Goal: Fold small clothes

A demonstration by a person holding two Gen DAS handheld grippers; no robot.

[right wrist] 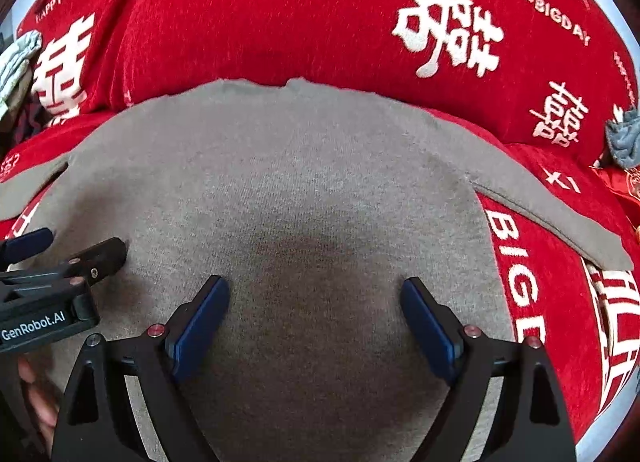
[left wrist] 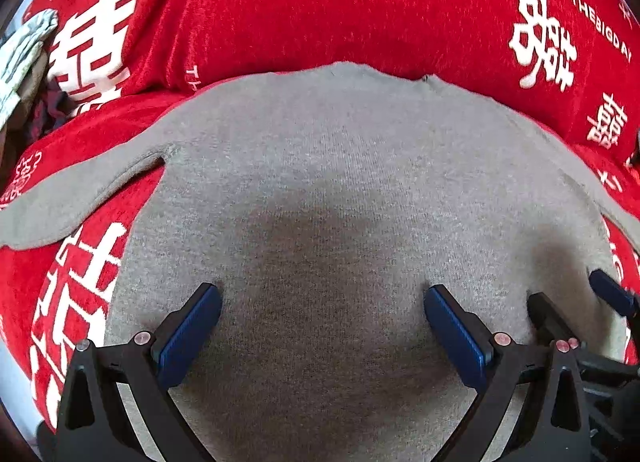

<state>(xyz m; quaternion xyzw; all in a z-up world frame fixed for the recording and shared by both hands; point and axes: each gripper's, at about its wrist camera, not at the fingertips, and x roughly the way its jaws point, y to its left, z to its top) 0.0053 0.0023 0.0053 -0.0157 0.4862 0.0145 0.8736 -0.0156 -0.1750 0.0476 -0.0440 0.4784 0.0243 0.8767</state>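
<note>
A grey knit top point(left wrist: 328, 166) lies flat on a red cloth, its sleeves spread out left point(left wrist: 60, 206) and right point(right wrist: 560, 214). It fills the middle of the right wrist view point(right wrist: 288, 166) too. My left gripper point(left wrist: 322, 294) is open, empty, low over the garment's near part. My right gripper point(right wrist: 314, 286) is also open and empty over the garment, just right of the left one. The right gripper's fingers point(left wrist: 548, 314) show at the left view's right edge. The left gripper's fingers point(right wrist: 100, 254) show at the right view's left edge.
The red cloth point(left wrist: 320, 2) with white characters and lettering covers the surface and rises at the back. A bundle of pale and dark clothes point(left wrist: 24, 58) lies far left. A small grey-blue item point(right wrist: 624, 138) lies at the right edge.
</note>
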